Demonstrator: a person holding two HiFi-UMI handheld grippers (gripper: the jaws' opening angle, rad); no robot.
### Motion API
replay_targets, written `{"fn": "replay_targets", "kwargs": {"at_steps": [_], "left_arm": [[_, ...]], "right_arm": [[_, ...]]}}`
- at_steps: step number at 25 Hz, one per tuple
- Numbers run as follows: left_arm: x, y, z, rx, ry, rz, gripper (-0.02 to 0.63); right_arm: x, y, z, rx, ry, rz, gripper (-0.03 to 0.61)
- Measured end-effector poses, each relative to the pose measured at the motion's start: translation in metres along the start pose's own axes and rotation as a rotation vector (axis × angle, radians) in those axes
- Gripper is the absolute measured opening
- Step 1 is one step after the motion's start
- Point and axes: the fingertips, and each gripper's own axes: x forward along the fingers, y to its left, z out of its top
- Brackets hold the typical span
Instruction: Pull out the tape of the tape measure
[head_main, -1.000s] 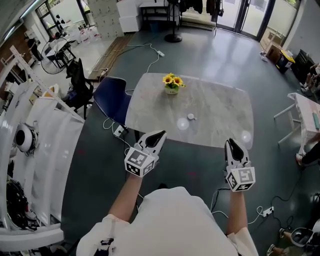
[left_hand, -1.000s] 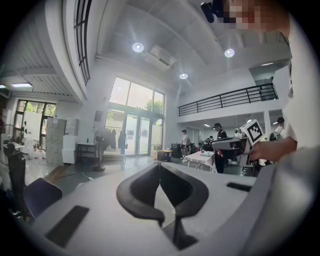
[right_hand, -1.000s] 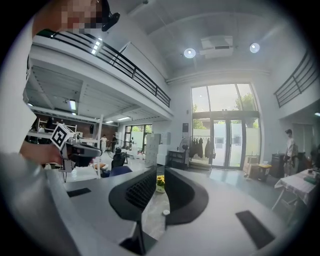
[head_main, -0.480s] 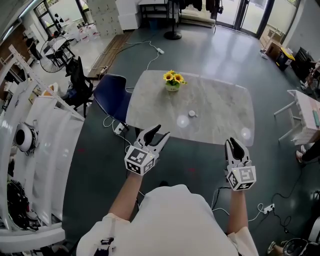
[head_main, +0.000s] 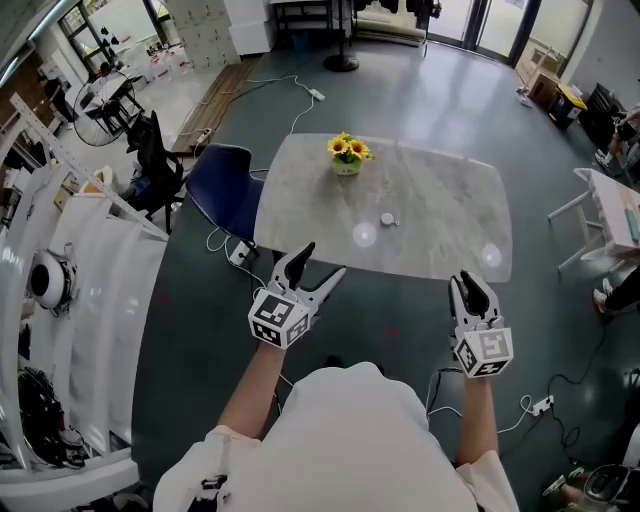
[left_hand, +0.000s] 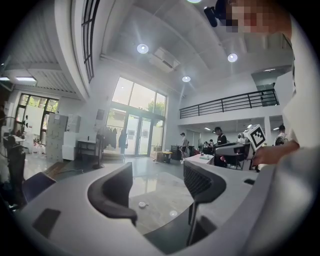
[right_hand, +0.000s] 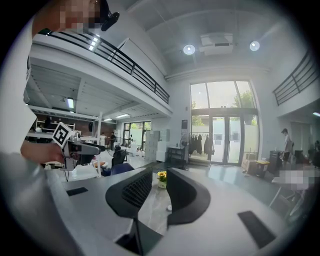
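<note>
The tape measure (head_main: 387, 220), as I read it, is the small pale round thing lying flat on the marble surface (head_main: 440, 200), well ahead of both claws: forward and to the right of the left claw (head_main: 322, 262), forward and to the left of the right claw (head_main: 470, 283). It is too small for me to make out its tape end or which way it faces. Both claws hang short of the surface's near edge, over the floor (head_main: 380, 330), pointing roughly level toward it, so neither touches anything. The left claw's jaws have just been opening and now stand spread wide, with nothing between them; in the left gripper view the tape measure shows far off through the gap, which suggests to me that this claw is lined up to take the case. The right claw's jaws have also just been opening but only part way, leaving a narrow gap that holds nothing; its view looks past the jaws to the tape measure and, farther beyond it, the flower pot (head_main: 346, 155) at the far side of the surface. I judge the narrower setting suits pinching a thin tape tip, while the wide one suits the body. The task has not yet begun in earnest: I need to carry both claws forward over the surface, and the small, light case may skid if I nudge it.
</note>
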Motion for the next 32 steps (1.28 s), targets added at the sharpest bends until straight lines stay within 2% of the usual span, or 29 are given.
{"fn": "replay_targets", "kwargs": {"at_steps": [8,16,25,32], "left_arm": [[-0.011,0.009,-0.010,0.006,0.013,-0.039,0.322],[-0.008,0.019,-0.015,-0.021,0.018,-0.049,0.325],[0.017,0.039,-0.022,-0.022,0.055,-0.027,0.325],[0.070,0.058,-0.022,-0.021,0.075,-0.003,0.325]], "right_arm": [[0.002,0.020,-0.006,0.007,0.017,-0.026,0.106],[0.007,0.026,-0.011,0.012,0.040,-0.029,0.106],[0.047,0.006,-0.022,0.042,0.053,0.004,0.106],[0.098,-0.030,-0.034,0.047,0.075,0.053,0.106]]}}
